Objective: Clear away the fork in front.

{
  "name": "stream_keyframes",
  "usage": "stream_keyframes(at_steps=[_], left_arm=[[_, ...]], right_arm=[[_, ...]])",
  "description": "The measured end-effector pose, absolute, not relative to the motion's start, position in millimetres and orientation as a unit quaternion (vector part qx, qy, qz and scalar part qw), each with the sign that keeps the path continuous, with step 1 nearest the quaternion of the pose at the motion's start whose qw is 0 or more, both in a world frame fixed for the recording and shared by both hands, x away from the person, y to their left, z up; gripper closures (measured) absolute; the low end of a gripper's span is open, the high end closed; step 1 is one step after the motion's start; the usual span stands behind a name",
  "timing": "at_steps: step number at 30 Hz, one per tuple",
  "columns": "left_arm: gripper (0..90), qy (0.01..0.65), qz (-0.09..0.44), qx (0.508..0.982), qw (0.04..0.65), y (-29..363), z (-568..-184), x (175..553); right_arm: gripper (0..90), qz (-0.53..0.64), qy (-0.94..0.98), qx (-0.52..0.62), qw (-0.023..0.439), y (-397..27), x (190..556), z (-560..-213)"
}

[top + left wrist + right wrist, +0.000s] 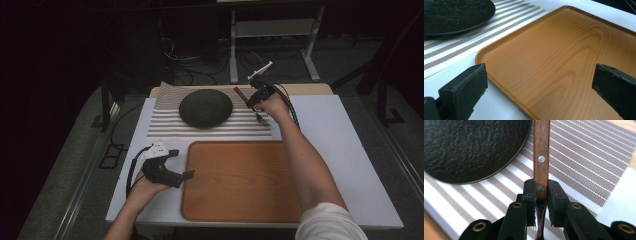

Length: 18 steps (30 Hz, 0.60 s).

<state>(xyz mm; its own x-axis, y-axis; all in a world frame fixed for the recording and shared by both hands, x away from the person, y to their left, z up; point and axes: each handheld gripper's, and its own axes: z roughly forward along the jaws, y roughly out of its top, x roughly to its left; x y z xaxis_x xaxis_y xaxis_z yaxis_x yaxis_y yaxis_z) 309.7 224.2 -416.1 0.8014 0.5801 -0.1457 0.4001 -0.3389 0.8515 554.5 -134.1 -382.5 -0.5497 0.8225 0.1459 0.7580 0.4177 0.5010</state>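
Open claw over wooden tray.

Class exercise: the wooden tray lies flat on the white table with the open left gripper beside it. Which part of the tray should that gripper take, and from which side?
Probably the tray's raised rim on its near left edge, approached level from the left where the left gripper waits. The tray is flat and wide, so the thin lip alone fits between open jaws.

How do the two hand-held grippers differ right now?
The right hand-held gripper is shut on the wooden-handled fork above the striped placemat; the left hand-held gripper is open and holds nothing, at the wooden tray. Both have black jaws.
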Motion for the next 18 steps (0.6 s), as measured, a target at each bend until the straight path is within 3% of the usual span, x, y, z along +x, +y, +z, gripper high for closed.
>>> stream_keyframes(at_steps=[18], left_arm=[[0.0, 0.306, 0.101, 0.81, 0.49, 224.2, -416.5, 310.8]], right_arm=[[77.0, 0.363, 0.831, 0.419, 0.057, -171.6, 471.5, -374.2]])
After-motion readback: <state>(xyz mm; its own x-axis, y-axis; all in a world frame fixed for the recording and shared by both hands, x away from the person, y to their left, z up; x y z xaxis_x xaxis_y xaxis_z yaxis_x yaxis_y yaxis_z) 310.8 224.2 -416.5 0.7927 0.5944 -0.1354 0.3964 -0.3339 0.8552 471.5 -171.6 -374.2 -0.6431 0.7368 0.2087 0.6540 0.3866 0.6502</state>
